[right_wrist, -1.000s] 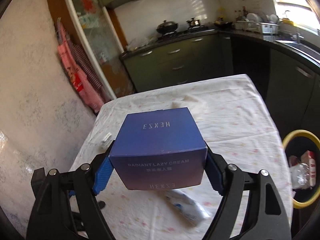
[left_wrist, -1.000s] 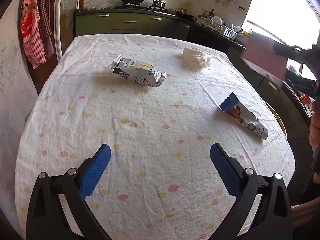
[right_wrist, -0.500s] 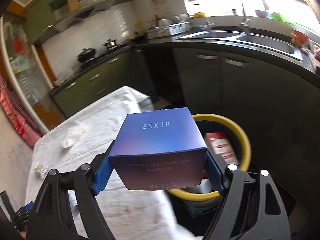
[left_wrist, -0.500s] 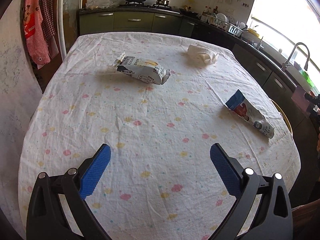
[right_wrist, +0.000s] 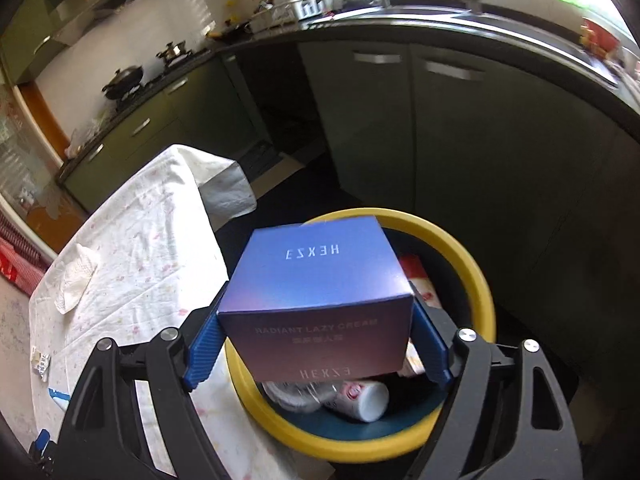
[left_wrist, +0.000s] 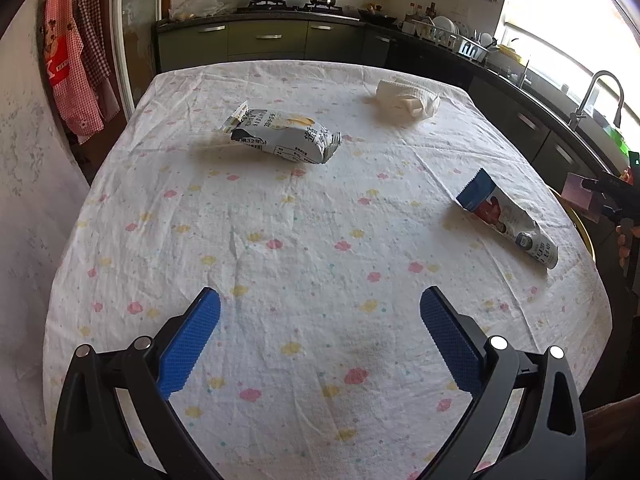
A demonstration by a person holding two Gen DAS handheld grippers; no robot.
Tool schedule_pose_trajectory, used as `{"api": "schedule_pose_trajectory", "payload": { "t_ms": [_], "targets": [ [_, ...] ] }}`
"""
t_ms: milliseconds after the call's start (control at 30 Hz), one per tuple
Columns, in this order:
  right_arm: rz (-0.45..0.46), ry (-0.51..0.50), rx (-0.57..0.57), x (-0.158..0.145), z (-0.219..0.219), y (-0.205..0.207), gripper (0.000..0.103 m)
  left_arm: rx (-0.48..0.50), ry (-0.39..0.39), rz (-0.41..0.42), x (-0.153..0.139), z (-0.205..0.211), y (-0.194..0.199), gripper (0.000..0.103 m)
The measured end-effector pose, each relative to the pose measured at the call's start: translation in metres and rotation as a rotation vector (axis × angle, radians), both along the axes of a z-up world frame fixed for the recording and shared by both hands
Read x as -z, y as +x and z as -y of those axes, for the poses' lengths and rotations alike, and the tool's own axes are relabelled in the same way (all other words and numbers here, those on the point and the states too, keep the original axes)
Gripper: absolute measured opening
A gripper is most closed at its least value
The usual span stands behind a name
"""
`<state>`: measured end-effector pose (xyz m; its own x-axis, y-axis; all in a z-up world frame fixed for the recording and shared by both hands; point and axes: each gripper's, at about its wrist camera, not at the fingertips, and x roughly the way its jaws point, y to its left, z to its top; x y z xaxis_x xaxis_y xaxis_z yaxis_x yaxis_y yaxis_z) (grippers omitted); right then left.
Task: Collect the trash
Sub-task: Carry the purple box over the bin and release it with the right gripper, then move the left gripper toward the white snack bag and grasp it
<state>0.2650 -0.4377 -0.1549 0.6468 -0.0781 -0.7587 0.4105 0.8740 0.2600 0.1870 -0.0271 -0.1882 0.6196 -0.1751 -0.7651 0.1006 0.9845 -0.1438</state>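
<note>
Presently: right tongs [right_wrist: 316,344] clamped on cream box [right_wrist: 320,292] above yellow-rimmed bin [right_wrist: 476,280] | left tongs [left_wrist: 320,336] apart, empty | snack bag [left_wrist: 284,136], wrapper [left_wrist: 508,220], tissue [left_wrist: 408,98] remain on surface [left_wrist: 280,240].

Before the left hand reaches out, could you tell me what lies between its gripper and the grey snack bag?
Nothing but bare flowered tablecloth lies between the open left gripper and the grey snack bag, as the left wrist view shows.

- Bare tablecloth [left_wrist: 320,240] lies open ahead, between snack bag [left_wrist: 284,136] and torn sachet [left_wrist: 506,218].
- Yellow-rimmed bin [right_wrist: 482,280] mouth is partly filled; the table edge [right_wrist: 212,240] stands just beside it.
</note>
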Motion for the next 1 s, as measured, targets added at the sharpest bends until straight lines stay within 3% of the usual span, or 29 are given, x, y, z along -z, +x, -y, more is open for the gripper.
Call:
{"api": "schedule_pose_trajectory", "payload": {
  "t_ms": [133, 367, 567, 667, 800, 900, 1000],
  "targets": [
    [0.041, 0.027, 0.035, 0.001, 0.005, 0.001, 0.081, 0.001, -0.007, 0.001, 0.000, -0.001, 0.000, 0.098],
    [0.127, 0.055, 0.001, -0.010, -0.022, -0.044, 0.087, 0.001, -0.005, 0.000, 0.000, -0.002, 0.000, 0.098],
    [0.170, 0.064, -0.065, -0.020, -0.048, -0.075, 0.088, 0.049, 0.056, -0.017, 0.000, 0.008, 0.006, 0.098],
    [0.196, 0.045, -0.099, -0.031, -0.058, -0.077, 0.089, 0.082, 0.155, 0.006, -0.009, 0.018, 0.014, 0.098],
    [0.221, 0.031, -0.115, -0.036, -0.066, -0.082, 0.090, 0.094, 0.117, 0.030, -0.033, 0.018, 0.032, 0.098],
    [0.223, 0.050, -0.144, -0.034, -0.070, -0.084, 0.090, 0.183, 0.065, 0.035, -0.046, 0.037, 0.041, 0.098],
    [0.212, 0.057, -0.165, -0.030, -0.073, -0.082, 0.090, 0.288, 0.080, 0.033, -0.052, 0.070, 0.045, 0.098]
  ]
}}
